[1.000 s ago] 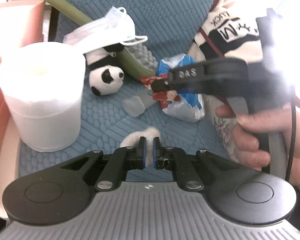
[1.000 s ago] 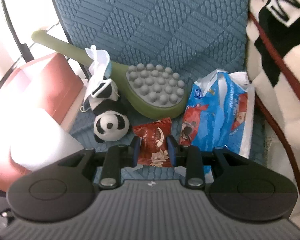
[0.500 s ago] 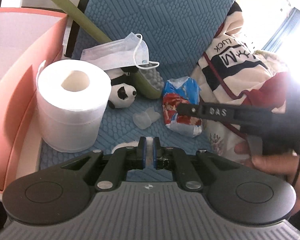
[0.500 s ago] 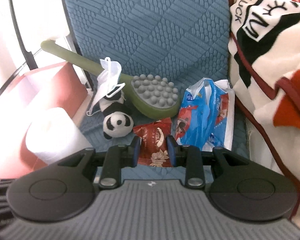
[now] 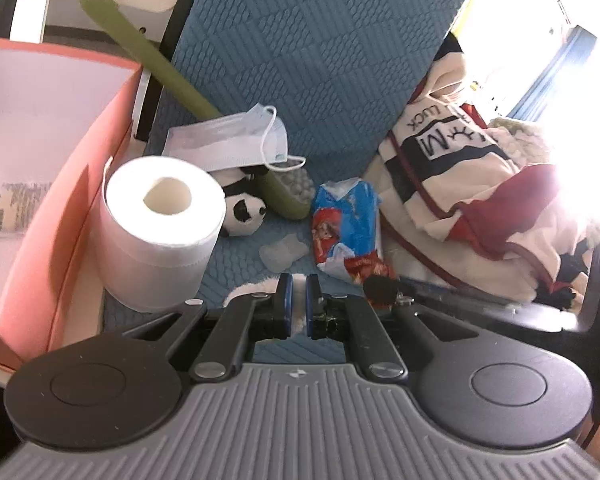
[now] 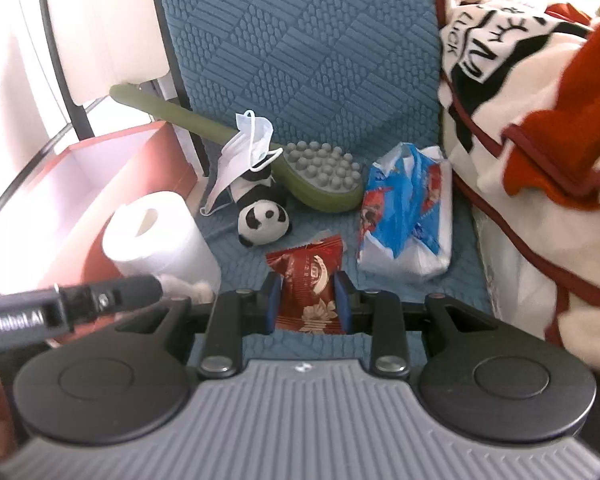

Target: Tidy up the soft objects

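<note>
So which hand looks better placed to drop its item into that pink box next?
Probably the left: its hand-held gripper, shut on a white fluffy thing, is nearer the pink box; the right's is farther.

The seat (image 6: 320,52) is matt blue cloth with a raised, scale-like quilted weave. The roll (image 5: 160,232) is soft white paper. The packet (image 6: 310,288) is glossy red foil, and the bag (image 6: 404,216) at centre right is shiny crinkled plastic. The panda (image 6: 264,220) is short plush. The brush (image 6: 320,176) looks like matt rubbery plastic (grey nubs on green). The mask (image 5: 236,140) is thin pleated fabric. The box (image 5: 72,184) at left is smooth card.
</note>
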